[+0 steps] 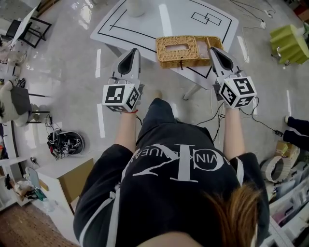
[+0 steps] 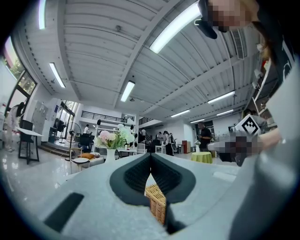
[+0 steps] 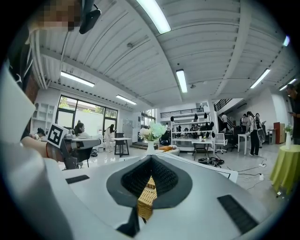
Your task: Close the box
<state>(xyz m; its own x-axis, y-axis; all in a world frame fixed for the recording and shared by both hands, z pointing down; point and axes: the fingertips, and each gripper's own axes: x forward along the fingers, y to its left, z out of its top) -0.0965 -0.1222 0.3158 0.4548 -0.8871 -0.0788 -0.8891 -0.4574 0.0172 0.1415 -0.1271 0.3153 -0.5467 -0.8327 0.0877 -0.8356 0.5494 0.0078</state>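
The box [image 1: 176,50] was placed at twelve o'clock on the table [image 1: 145,21] — left gripper [image 1: 133,53] at its eight, right gripper [image 1: 213,51] at its four, both held clenched shut.

Wicker box [image 1: 190,55] (slotted top) on table [image 1: 145,19] between left tool [image 1: 131,53] and right tool [image 1: 215,51].

Box [image 1: 176,58] on table [image 1: 145,21] (near edge), vase [image 1: 135,6] behind
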